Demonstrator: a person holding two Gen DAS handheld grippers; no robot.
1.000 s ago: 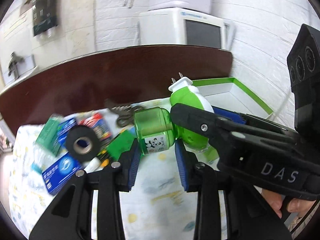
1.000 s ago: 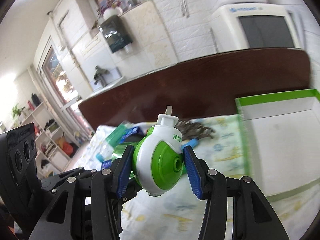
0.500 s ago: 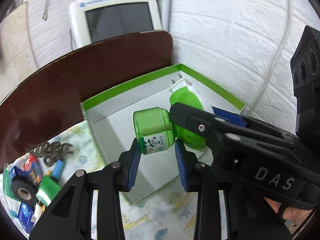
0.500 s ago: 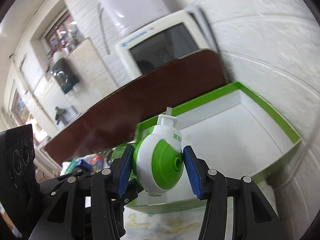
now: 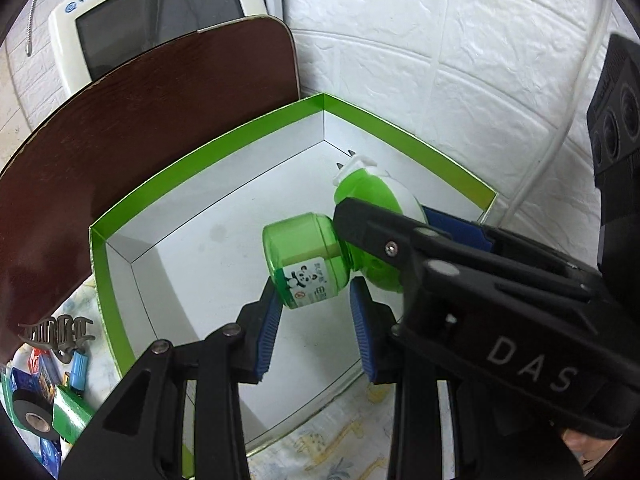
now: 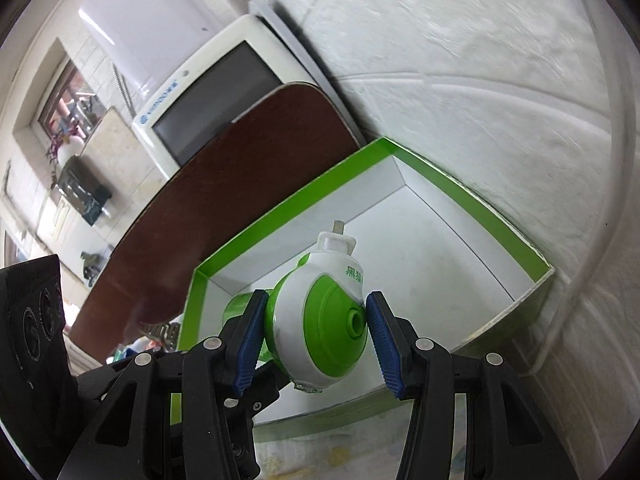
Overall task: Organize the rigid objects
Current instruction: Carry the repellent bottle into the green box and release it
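A green plug-in repellent device hangs over a white box with a green rim (image 5: 208,160), held by both grippers. My left gripper (image 5: 314,304) is shut on its clear green bottle (image 5: 300,256), which carries a panda label. My right gripper (image 6: 314,324) is shut on the device's white-and-green head (image 6: 328,320), plug prongs pointing up and away. In the left wrist view the right gripper's black finger (image 5: 400,240) crosses in front of the head (image 5: 368,192). The box interior (image 6: 420,240) below looks bare.
A dark brown board (image 5: 120,128) stands behind the box, with a white appliance with a dark screen (image 5: 160,12) beyond it. A white brick wall (image 5: 440,80) runs along the right. At left on the patterned cloth (image 5: 320,448) lie a hair claw (image 5: 56,332), a black tape roll (image 5: 28,412) and small boxes.
Both grippers carried the device rightward from over the cluttered cloth to above the green-rimmed box and a little lower. The grips on bottle and head look unchanged.
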